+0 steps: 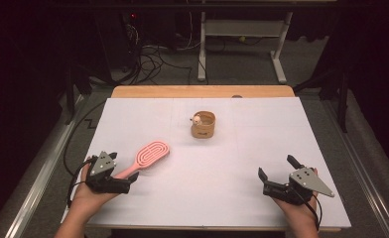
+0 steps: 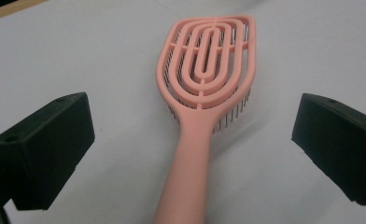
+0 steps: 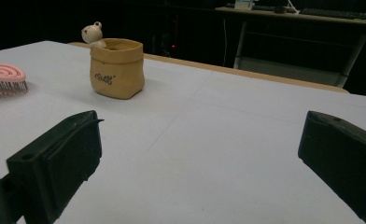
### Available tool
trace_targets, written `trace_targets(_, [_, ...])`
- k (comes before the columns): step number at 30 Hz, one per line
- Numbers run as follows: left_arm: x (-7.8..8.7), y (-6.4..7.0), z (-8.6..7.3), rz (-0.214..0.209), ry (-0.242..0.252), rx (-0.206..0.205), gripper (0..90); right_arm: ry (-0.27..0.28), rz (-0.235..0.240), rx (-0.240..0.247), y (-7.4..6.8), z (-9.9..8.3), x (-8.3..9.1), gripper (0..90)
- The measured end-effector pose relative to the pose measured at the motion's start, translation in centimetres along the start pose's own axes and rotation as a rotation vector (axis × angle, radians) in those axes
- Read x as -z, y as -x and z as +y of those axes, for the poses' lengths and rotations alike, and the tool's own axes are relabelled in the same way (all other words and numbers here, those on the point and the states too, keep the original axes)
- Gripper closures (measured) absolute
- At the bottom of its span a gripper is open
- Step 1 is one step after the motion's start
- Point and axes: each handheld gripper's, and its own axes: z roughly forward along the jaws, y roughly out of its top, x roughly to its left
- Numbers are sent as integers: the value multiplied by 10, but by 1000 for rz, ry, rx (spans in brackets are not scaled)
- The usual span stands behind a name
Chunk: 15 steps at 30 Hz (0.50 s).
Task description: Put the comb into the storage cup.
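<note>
A dark room surrounds my white counter [image 1: 207,188]. On it, near the left edge, lies the pink hairbrush [image 1: 148,156], bristles down, well apart from the tan pouch [image 1: 203,125] at the middle. I judge the pickup is in hand: my left claw [image 2: 190,154] hangs wide open astride the handle, touching nothing, so next I must lower and close on it. My right claw [image 1: 278,173] rests open near the right edge, hand low.
</note>
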Motion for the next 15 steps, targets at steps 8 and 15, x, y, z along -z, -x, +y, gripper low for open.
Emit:
trace_targets(8, [-3, -1, -2, -23, -69, -6, 8, 0, 1, 1, 0, 0, 0, 4])
trace_targets(15, [-7, -1, -5, -34, -125, -7, 8, -1, 2, 5, 0, 0, 0, 4])
